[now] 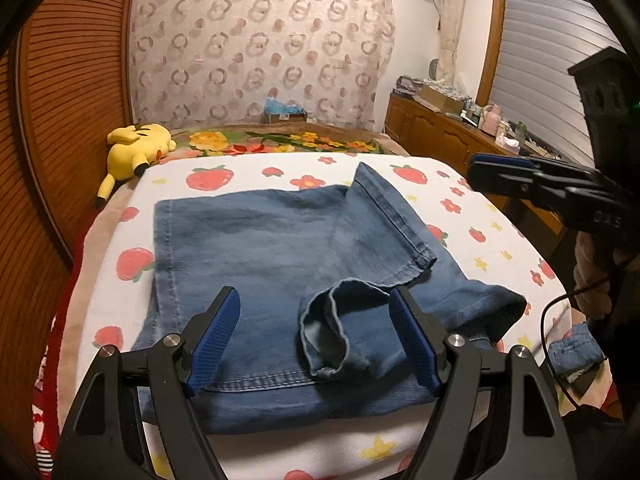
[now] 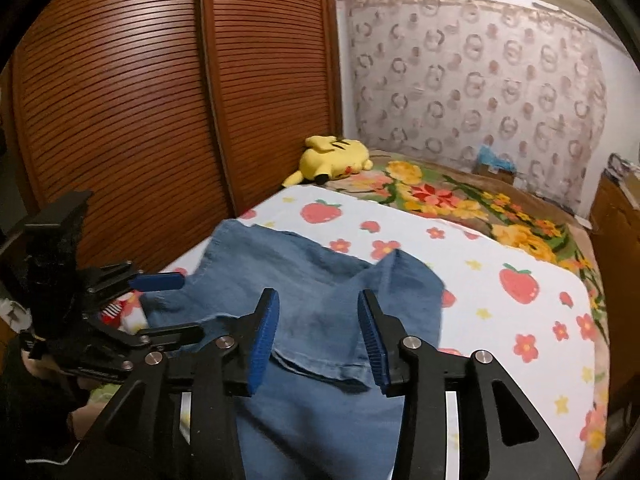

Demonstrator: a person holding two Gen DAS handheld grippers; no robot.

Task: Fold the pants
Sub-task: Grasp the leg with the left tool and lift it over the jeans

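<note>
On a strawberry-print bed (image 1: 404, 448), folded jeans (image 1: 256, 248) are seen just ahead of both spread, empty claws, left claw (image 1: 314, 344) nearer the loose hem (image 1: 332, 332), right claw (image 2: 316, 340) alongside.

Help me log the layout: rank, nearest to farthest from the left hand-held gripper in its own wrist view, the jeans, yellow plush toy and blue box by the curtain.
1. Jeans, directly beneath the left hand-held gripper.
2. Yellow plush toy, far left on the bed.
3. Blue box, farthest, against the curtain.
</note>
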